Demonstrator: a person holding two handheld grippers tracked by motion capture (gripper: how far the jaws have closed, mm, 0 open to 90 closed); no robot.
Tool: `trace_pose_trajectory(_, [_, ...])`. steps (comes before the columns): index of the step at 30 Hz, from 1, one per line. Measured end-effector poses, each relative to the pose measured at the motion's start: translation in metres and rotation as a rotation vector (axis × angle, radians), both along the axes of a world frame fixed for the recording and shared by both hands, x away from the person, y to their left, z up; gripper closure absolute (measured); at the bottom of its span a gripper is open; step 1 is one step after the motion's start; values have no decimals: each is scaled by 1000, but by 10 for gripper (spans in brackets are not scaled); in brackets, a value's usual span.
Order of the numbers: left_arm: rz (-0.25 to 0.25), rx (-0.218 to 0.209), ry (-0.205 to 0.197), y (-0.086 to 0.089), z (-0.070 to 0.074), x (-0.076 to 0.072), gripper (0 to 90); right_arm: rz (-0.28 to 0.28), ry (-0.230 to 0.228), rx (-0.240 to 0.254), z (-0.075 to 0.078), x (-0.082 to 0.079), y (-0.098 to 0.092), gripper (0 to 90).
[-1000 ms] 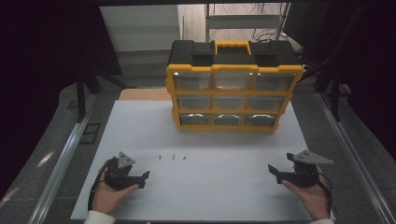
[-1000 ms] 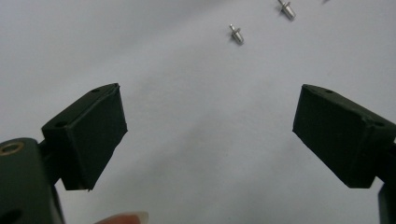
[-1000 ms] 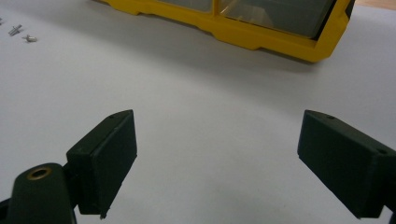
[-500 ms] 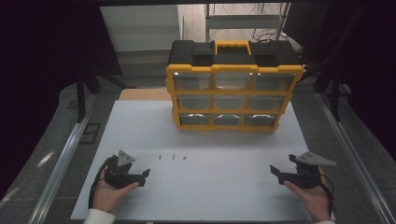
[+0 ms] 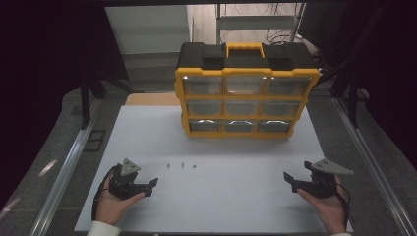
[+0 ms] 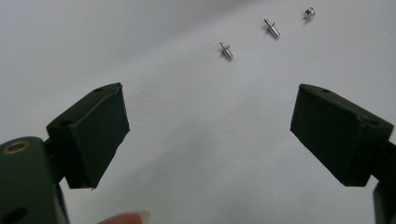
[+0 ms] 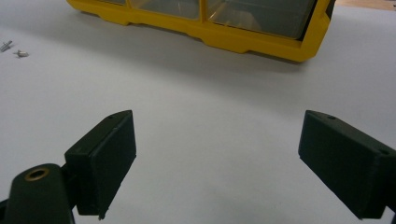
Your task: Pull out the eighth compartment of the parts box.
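Lying near the wide-open left gripper [image 6: 210,135] on the white table sheet [image 5: 221,206], three small silver screws [image 6: 226,50] are being faced; the right gripper [image 7: 217,163] is being held wide open too.

Organizer [image 5: 244,93]: yellow frame, black top, clear drawers. 3 screws [image 6: 226,50]: silver. Table [image 5: 221,196]: white. Jaws: black.

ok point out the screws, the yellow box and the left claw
screws [image 6: 226,50], left gripper view, shaft of the nearest one
yellow box [image 5: 244,48], high view, its handle
left claw [image 5: 152,185], high view, between its tips
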State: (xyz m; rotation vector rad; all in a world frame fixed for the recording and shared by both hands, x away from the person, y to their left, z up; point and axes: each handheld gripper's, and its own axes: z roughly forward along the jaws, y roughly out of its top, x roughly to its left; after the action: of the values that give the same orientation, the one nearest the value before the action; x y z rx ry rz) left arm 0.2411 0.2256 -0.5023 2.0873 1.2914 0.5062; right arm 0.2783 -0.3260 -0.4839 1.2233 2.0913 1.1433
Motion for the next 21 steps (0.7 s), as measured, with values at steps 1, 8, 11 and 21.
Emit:
trace_pose_trajectory(1, [-1,0,-1,-1,0,0,115,-2,0,2,0,-1,0,110])
trace_pose_trajectory(8, [-15,-2,-12,-6,2,2,112,-15,-8,-10,-1,-7,6,105])
trace_pose_trajectory(11, [-24,5,-7,-7,0,2,112,-20,-14,-4,0,-8,9,95])
trace_pose_trajectory(21, [-31,-9,-13,-7,2,3,112,-6,3,35,-2,-5,20,88])
